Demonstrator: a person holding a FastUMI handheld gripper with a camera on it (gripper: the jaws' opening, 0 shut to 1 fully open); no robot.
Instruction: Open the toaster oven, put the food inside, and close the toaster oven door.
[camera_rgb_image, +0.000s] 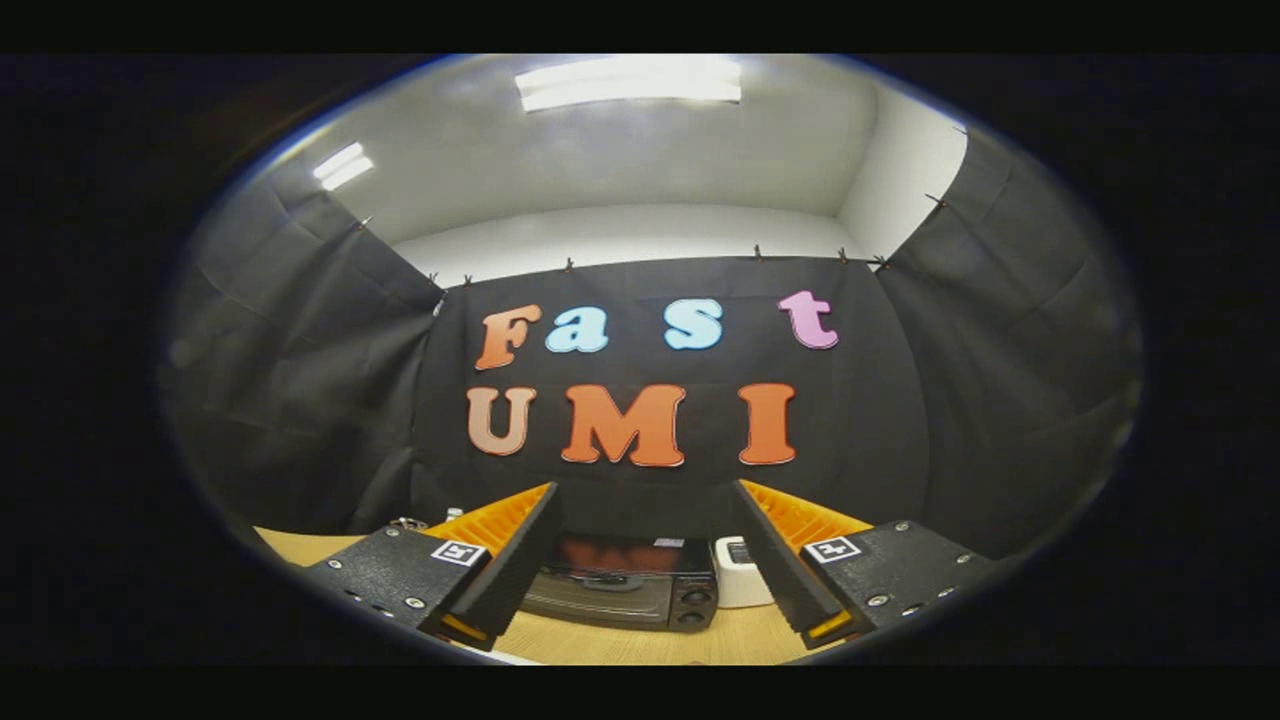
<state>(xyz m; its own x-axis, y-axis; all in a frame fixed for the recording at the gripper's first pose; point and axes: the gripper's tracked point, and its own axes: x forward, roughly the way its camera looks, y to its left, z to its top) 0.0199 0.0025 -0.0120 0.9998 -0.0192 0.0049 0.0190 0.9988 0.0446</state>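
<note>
The toaster oven (625, 590), a dark box with a glass door and two knobs at its right end, stands on the wooden table (640, 645) against the booth's back wall. Its door looks closed, with a handle across the front. My gripper (645, 500) is held well back from it and stands open, nothing between its fingers. The oven shows in the gap between the two fingers (515, 560), beyond their tips. No food is visible to me.
A small white device (738, 572) sits right beside the oven's knob end. A small metal object (408, 524) and a white item (455, 513) lie on the table behind the left finger. Black cloth walls close the booth on three sides.
</note>
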